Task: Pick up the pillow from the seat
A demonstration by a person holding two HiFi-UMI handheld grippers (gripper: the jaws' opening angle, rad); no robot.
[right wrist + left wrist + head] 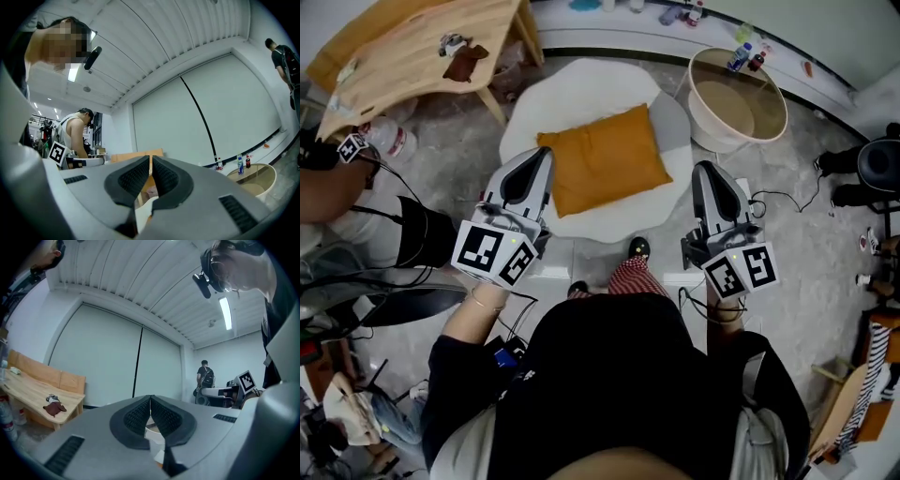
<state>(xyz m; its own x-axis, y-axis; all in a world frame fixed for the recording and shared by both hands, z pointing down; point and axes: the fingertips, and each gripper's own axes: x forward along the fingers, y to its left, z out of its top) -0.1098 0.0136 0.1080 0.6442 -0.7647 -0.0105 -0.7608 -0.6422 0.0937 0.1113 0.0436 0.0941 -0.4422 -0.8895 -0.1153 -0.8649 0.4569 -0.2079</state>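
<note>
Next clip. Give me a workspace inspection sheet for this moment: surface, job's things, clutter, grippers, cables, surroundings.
Surface: white round seat standing on a grey floor.
Job's things: orange pillow lies flat on the seat, not gripped.
Clutter: plastic bottle on the floor beside the wooden table; drink bottles by the round beige table.
Grippers: left gripper and right gripper are both shut and empty, one at each side of the pillow.
Cables: black cable trails on the floor right of the seat.
Surroundings: pale walls; other people are in the room.
</note>
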